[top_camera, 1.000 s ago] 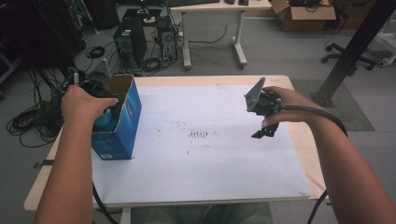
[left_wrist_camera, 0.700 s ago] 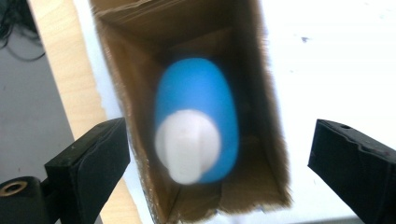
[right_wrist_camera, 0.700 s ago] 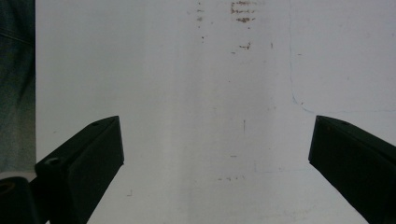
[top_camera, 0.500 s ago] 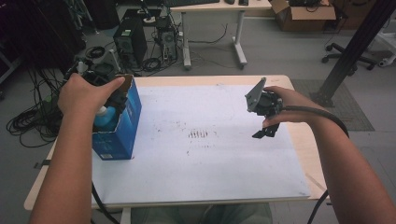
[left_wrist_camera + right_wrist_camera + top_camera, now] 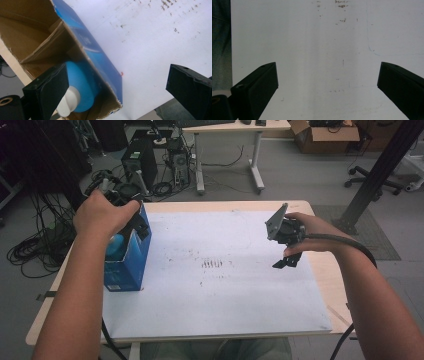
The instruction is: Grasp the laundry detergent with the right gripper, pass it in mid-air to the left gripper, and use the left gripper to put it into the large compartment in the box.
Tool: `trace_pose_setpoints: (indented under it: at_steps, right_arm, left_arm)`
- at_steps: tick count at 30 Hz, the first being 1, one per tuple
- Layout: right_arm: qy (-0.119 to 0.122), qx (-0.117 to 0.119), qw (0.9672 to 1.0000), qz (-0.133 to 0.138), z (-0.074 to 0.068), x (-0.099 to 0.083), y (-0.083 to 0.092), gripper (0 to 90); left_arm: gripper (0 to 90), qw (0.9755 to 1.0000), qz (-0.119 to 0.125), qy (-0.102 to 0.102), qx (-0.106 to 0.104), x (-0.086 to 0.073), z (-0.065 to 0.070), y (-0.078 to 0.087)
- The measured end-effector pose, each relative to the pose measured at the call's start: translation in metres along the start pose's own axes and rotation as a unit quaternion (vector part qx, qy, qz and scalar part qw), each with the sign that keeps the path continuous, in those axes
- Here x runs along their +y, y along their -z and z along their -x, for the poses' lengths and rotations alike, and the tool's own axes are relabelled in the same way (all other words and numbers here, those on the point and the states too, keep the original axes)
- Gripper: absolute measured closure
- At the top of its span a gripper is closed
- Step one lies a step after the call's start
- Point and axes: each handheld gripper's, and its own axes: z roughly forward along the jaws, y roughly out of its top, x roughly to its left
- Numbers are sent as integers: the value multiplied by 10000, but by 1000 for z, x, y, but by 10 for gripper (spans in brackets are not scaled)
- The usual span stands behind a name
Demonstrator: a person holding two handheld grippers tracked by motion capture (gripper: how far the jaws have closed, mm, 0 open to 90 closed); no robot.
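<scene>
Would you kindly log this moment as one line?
left gripper: just opened, above blue box | blue bottle: inside box | right gripper: open, empty

Box (image 5: 85, 47) glossy blue cardboard, raw inside; bottle (image 5: 82, 85) smooth plastic.

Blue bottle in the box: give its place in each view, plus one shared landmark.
High view: blue bottle at left, inside the open blue box.
Left gripper view: bottom left, white cap toward the camera.
Right gripper view: not in it.
Shared landmark: the stained white sheet.
</scene>
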Motion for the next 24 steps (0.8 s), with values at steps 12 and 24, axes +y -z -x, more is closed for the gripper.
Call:
trace_pose_setpoints:
  at_steps: [12, 24]
  right_arm:
    - [-18, 9, 10000, -16, 0, -3, 1, 33]
    - [14, 46, 10000, -55, -1, 0, 1, 33]
  left_arm:
    - [47, 9920, -392, -1189, -155, 29, 38, 9]
    - [46, 9674, -624, -2421, -401, 57, 81, 21]
